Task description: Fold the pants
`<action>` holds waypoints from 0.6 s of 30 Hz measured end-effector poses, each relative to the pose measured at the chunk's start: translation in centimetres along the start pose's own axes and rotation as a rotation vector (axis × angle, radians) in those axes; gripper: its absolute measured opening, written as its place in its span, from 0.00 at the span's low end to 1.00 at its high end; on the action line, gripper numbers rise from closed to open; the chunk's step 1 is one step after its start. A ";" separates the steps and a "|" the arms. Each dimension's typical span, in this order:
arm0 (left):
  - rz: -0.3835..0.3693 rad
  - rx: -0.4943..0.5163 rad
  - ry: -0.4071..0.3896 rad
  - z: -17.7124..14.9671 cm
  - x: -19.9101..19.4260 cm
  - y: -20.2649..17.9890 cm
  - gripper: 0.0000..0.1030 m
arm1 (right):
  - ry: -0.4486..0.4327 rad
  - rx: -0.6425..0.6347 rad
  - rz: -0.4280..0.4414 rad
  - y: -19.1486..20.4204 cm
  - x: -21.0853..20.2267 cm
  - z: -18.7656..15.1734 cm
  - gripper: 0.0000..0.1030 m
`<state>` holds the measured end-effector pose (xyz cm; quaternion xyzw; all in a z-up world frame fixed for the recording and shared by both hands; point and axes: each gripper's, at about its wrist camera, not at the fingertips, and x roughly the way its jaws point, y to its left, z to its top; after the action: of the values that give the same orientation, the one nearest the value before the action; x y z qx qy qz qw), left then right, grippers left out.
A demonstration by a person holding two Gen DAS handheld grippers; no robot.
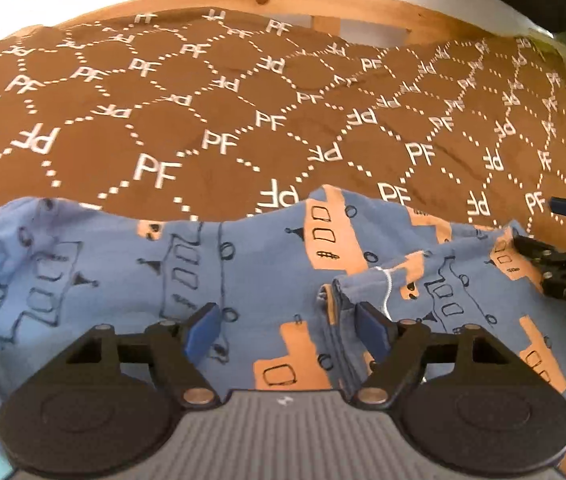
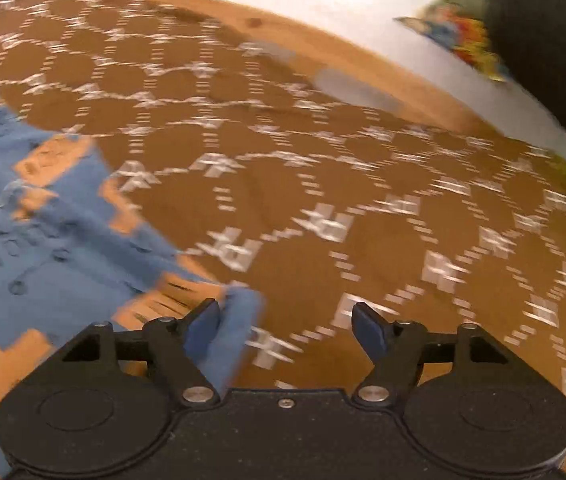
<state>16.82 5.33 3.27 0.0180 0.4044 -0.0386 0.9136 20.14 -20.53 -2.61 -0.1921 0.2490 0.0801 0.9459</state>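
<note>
Blue pants point(image 1: 267, 264) with orange and outlined vehicle prints lie crumpled on a brown cloth. My left gripper point(image 1: 289, 332) is open just above them, its fingers astride a fold near a white drawstring point(image 1: 387, 284). My right gripper point(image 2: 287, 324) is open at the pants' right edge point(image 2: 83, 240), with a bit of blue fabric beside its left finger point(image 2: 203, 324). The right gripper also shows in the left wrist view point(image 1: 539, 224), open over the pants' right end. The right wrist view is blurred.
The brown cloth point(image 1: 243, 112) with white "PF" marks covers a wooden table point(image 1: 363, 4). A white wall lies behind it. A dark object point(image 2: 543, 40) and a colourful patterned item point(image 2: 459, 32) stand at the back right.
</note>
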 end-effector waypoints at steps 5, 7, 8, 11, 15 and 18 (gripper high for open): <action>0.008 -0.009 -0.061 -1.2 -3.7 -1.0 0.87 | -0.075 -0.012 0.097 1.5 -6.7 -0.4 0.69; 0.028 0.018 -0.021 -2.6 -3.6 -1.6 0.88 | -0.057 -0.089 0.128 3.5 -7.9 -1.7 0.73; 0.050 0.036 0.011 -3.4 -3.2 -1.9 0.88 | -0.029 -0.119 0.127 4.4 -7.9 -2.7 0.73; 0.051 0.018 -0.014 -5.2 -3.2 -1.4 0.89 | -0.017 -0.042 0.117 3.7 -7.7 -4.1 0.76; 0.051 -0.037 -0.012 -4.7 -4.9 -0.2 0.89 | -0.060 -0.001 0.105 2.7 -8.3 -2.3 0.76; 0.089 -0.105 -0.100 -4.7 -7.6 1.7 0.89 | -0.116 0.032 0.163 3.2 -8.2 -0.3 0.77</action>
<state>8.40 7.76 5.71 -0.0140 0.3587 0.0225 0.9331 12.10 -18.18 0.20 -0.1509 0.2096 0.1637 0.9521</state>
